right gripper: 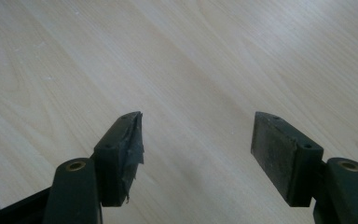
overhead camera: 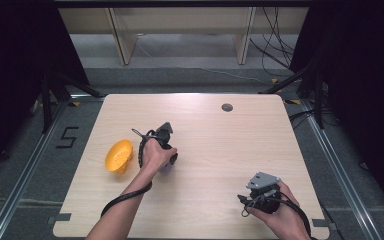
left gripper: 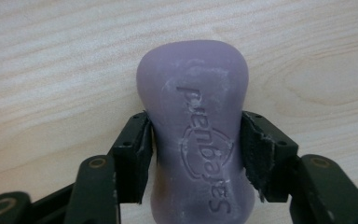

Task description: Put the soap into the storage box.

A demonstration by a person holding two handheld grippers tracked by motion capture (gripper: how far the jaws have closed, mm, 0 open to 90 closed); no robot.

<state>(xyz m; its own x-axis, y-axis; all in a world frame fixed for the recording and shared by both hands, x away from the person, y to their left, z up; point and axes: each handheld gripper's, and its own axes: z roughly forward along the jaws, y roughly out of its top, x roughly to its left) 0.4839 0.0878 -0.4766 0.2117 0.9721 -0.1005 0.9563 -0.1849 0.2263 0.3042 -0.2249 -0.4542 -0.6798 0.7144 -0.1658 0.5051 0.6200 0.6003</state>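
My left hand-held gripper clamps the purple soap bar at its narrow waist, lower centre, for a secure lift; my right hand-held gripper waits, jaws apart, over bare desk.

Left tool beside yellow bowl; right tool near table edge.

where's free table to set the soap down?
Free: the far half of the table up to the round hole, and the middle between the left gripper on the soap and the right gripper. Crowded: beside the yellow bowl.
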